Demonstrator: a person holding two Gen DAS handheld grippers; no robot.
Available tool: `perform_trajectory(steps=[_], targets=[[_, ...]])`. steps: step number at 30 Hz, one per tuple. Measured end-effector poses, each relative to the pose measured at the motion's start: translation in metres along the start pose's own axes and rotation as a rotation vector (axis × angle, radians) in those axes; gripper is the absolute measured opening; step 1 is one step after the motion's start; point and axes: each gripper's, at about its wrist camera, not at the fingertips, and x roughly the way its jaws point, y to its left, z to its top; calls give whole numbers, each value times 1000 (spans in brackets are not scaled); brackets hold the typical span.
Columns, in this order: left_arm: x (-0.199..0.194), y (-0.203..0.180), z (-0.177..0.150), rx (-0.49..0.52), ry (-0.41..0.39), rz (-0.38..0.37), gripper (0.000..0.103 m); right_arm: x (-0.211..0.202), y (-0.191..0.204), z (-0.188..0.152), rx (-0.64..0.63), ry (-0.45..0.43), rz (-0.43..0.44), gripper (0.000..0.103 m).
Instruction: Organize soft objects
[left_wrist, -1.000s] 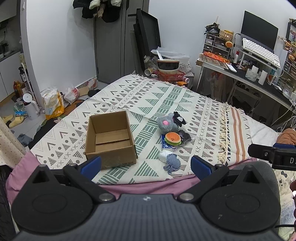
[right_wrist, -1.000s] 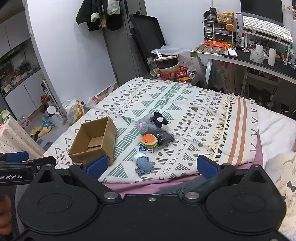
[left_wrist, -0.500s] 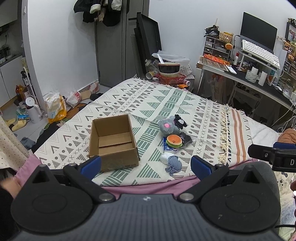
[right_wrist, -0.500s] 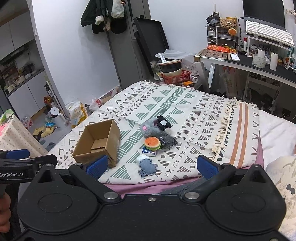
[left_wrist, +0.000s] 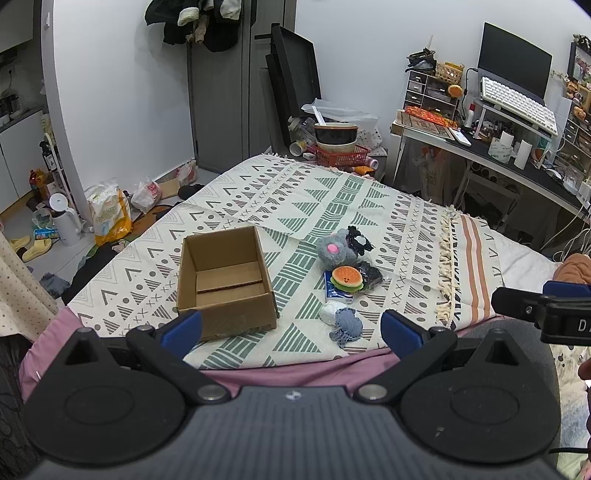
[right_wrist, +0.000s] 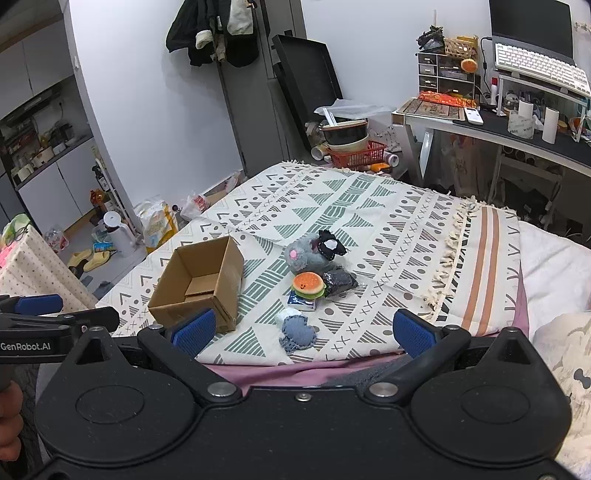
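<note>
Both the left gripper (left_wrist: 291, 328) and right gripper (right_wrist: 301, 330) gape wide, empty. The soft toys (right_wrist: 312, 275) lie just right of the cardboard box (right_wrist: 199, 284), nearer the right gripper.

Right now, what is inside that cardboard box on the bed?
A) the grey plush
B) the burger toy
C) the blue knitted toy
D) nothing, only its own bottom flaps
D: the cardboard box shows only bare flaps inside, while the burger toy, grey plush and blue knitted toy all lie on the blanket to its right.
</note>
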Motion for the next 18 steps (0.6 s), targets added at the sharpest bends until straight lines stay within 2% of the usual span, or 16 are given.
perform_trajectory(steps=[8, 18], targets=[[10, -3, 5, 15, 10, -17, 102, 4, 2, 3, -17, -8, -20, 103], [42, 0, 14, 10, 21, -42, 102, 32, 3, 5, -14, 36, 4, 103]])
